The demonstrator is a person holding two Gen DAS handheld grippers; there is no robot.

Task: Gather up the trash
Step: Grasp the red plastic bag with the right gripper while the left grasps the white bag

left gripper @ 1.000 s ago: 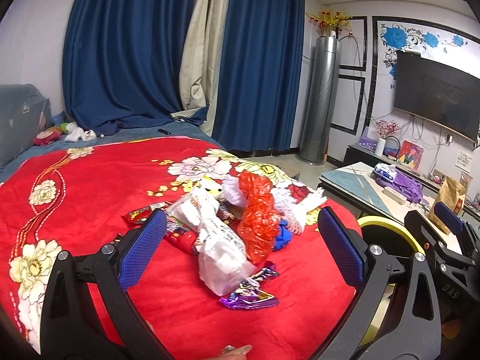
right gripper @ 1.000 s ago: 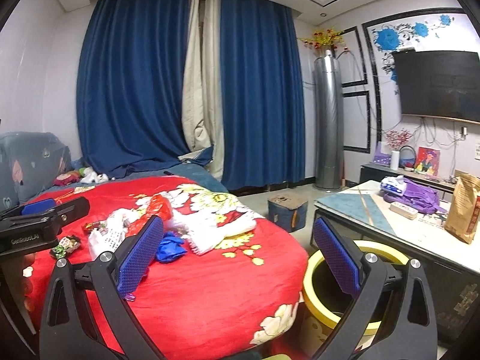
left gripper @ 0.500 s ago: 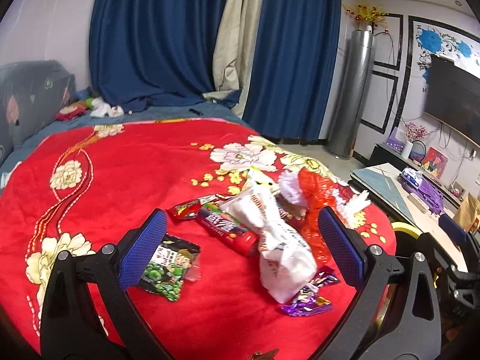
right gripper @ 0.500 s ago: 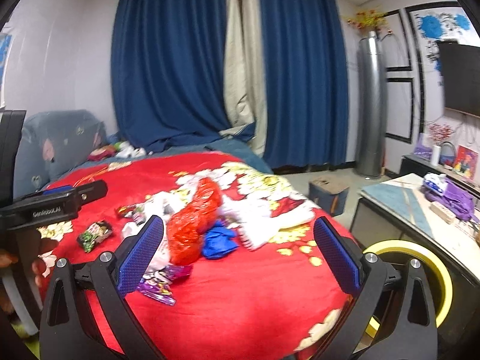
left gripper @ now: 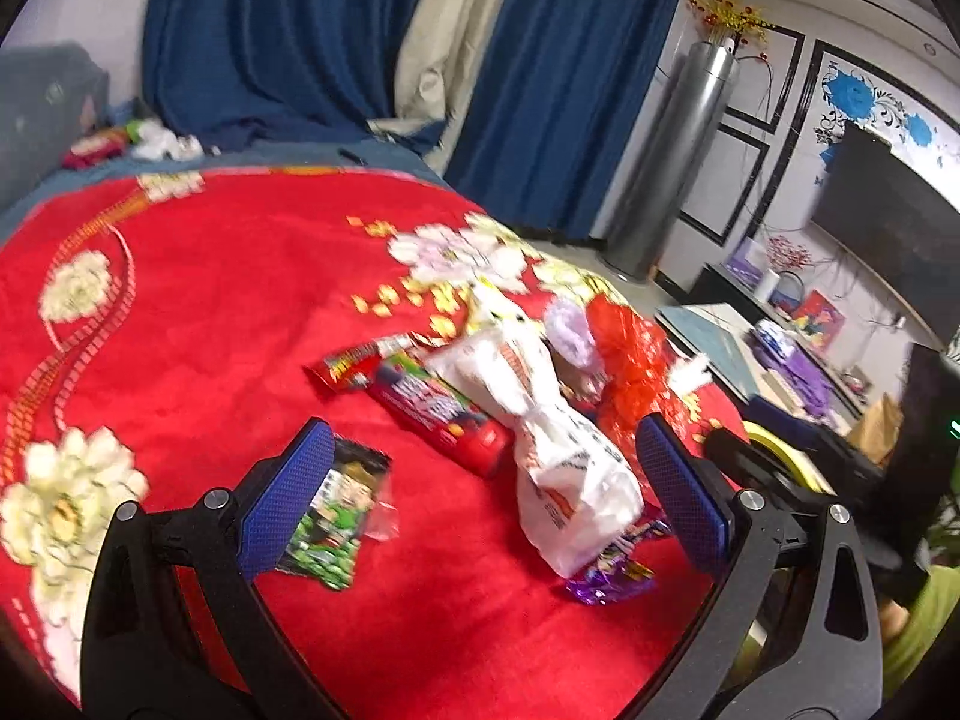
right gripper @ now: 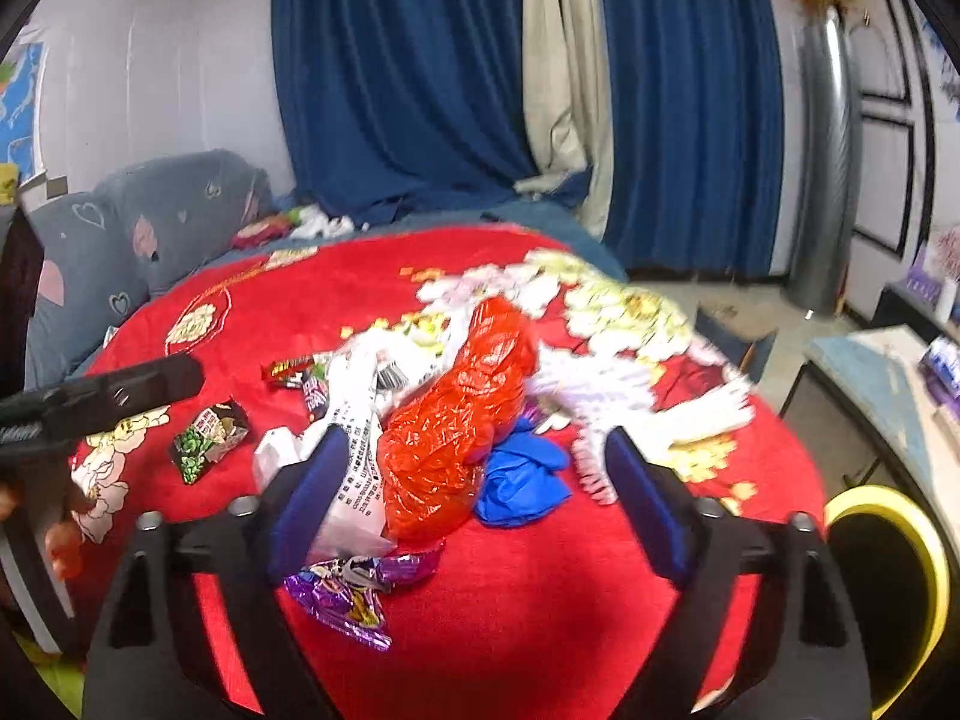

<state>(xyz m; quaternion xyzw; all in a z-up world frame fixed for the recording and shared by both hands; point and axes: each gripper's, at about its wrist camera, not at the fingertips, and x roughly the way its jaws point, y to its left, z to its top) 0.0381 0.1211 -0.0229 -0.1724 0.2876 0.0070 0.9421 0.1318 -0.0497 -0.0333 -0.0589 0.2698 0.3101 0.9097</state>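
The right hand-held gripper (right gripper: 474, 480), jaws just narrowing yet still apart, frames the red plastic bag (right gripper: 456, 426) untouched

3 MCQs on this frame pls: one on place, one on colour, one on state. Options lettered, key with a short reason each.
1. Where does the purple wrapper lie?
A. on the red blanket, at the near edge of the trash pile
B. inside the yellow-rimmed bin
C. on the grey pillow

2. What colour is the crumpled glove beside the orange-red plastic bag?
A. green
B. blue
C. yellow

3. How does the right gripper stand?
A. shut on the white bag
B. shut with nothing in it
C. open, pads clear of the trash

Key:
1 A: it lies flat on the red blanket, nearest the camera.
2 B: it is plainly blue against the red.
3 C: its jaws have just been closing, yet both pads are apart and touch no trash.
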